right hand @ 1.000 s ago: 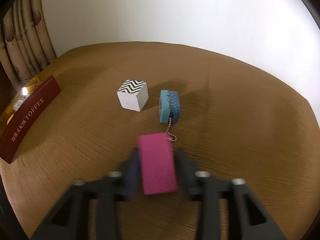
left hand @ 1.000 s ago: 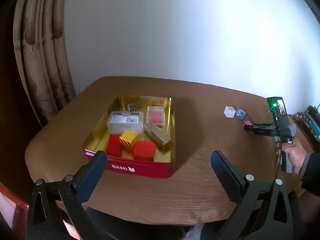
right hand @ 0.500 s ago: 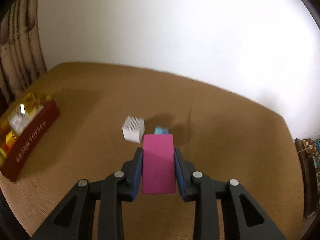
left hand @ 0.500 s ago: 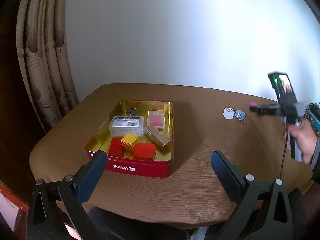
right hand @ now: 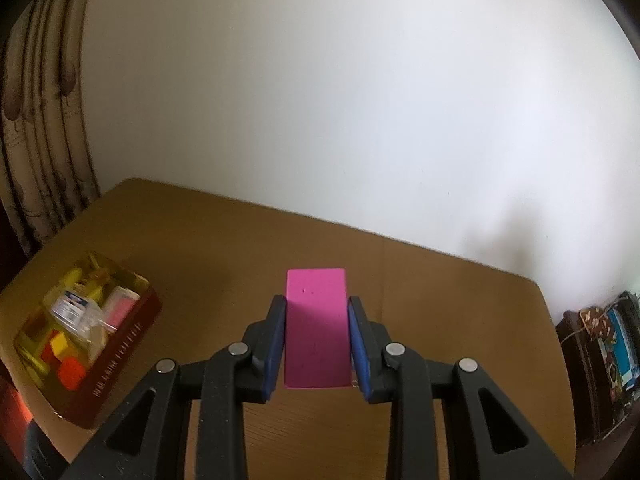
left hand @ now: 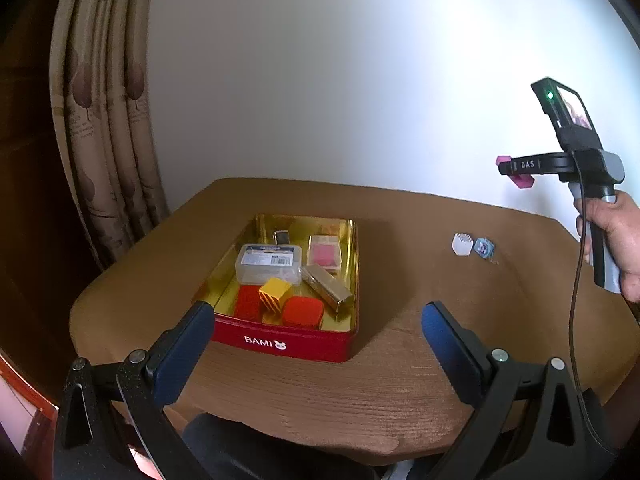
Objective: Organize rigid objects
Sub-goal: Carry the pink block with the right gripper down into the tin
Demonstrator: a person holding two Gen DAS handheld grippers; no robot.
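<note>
The tin [left hand: 280, 344] already holds several pieces. The right gripper [right hand: 316, 340] fingers clamp a pink block [right hand: 315, 328] between them, above the tabletop [left hand: 400, 360]; the left gripper [left hand: 316, 344] fingers gape empty. A white cube [left hand: 462, 243] and what looks like a blue trinket [left hand: 483, 247] remain out.

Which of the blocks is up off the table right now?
The pink block, clamped in the right gripper above the table. The zigzag white cube sits on the table; the striped yellow cube is in the tin.

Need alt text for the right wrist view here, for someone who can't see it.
The right gripper holds a pink block between its blue pads, raised above a brown table. A red tin of small objects sits at the left, with a white wall behind.
</note>
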